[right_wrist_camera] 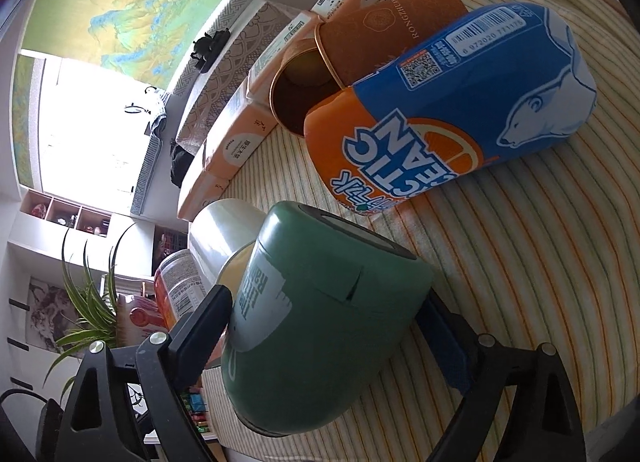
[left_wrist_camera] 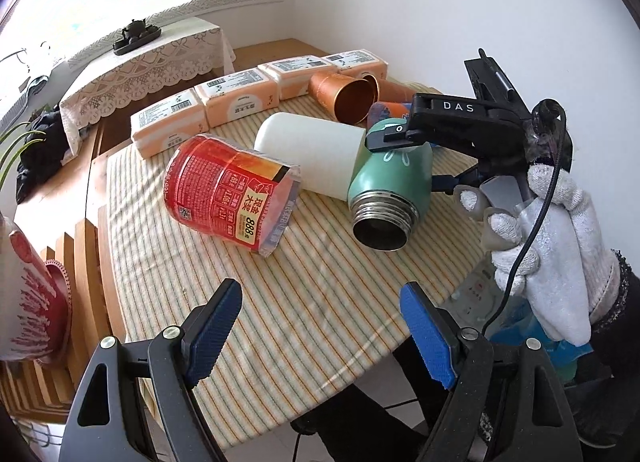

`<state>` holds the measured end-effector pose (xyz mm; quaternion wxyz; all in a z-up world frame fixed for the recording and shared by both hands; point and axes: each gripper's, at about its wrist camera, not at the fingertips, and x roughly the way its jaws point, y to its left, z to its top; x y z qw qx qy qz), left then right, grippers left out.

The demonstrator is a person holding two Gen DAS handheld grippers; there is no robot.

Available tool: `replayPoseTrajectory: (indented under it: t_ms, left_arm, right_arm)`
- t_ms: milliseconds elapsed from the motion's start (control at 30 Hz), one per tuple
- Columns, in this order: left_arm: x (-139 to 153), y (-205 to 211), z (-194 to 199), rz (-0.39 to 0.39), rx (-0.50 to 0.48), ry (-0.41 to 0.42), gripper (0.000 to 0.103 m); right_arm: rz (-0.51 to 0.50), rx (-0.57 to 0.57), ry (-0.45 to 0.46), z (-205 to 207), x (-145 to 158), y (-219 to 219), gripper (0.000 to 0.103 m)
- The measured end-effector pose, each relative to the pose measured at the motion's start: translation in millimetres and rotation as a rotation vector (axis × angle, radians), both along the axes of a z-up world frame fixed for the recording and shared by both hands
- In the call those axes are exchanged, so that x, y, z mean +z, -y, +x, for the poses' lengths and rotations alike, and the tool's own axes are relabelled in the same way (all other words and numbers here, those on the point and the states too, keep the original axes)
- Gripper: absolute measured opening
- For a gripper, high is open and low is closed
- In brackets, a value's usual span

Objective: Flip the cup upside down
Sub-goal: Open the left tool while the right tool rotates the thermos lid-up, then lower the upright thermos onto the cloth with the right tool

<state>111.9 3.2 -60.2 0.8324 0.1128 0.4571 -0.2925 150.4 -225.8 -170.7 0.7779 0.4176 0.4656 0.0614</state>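
The green cup [left_wrist_camera: 394, 178] is a metal flask with a threaded steel mouth. It is tilted on its side above the striped tablecloth, mouth toward the left wrist camera. My right gripper [left_wrist_camera: 400, 142] is shut on its body; the right wrist view shows the cup [right_wrist_camera: 320, 326] clamped between the two fingers, base pointing away. My left gripper [left_wrist_camera: 320, 334] is open and empty, low near the table's front edge, well short of the cup.
A white cylinder [left_wrist_camera: 308, 152] and a red wrapped container [left_wrist_camera: 232, 190] lie on the striped cloth [left_wrist_camera: 320, 270]. Copper cups [left_wrist_camera: 348, 96], a blue-orange package [right_wrist_camera: 452, 110] and several tissue packs [left_wrist_camera: 240, 102] lie behind. A wooden chair [left_wrist_camera: 72, 262] stands left.
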Motion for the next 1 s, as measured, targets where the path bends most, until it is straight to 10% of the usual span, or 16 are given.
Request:
replayPoseTrajectory:
  t_ms: [333, 767, 1000]
  left_arm:
    - [-3.3, -0.3, -2.6, 0.008, 0.004, 0.014, 0.084]
    - [-11.0, 0.0, 1.6, -0.016, 0.023, -0.009, 0.084]
    - [-12.8, -0.1, 1.6, -0.031, 0.044, -0.018, 0.084]
  right_arm:
    - [-0.042, 0.012, 0.057, -12.2, 8.4, -0.2, 0.085]
    - [-0.578, 0.143, 0.364, -33.6, 57.3, -43.6, 0.081]
    - [-0.706, 0.166, 0.452, -40.5, 61.6, -59.1, 0.08]
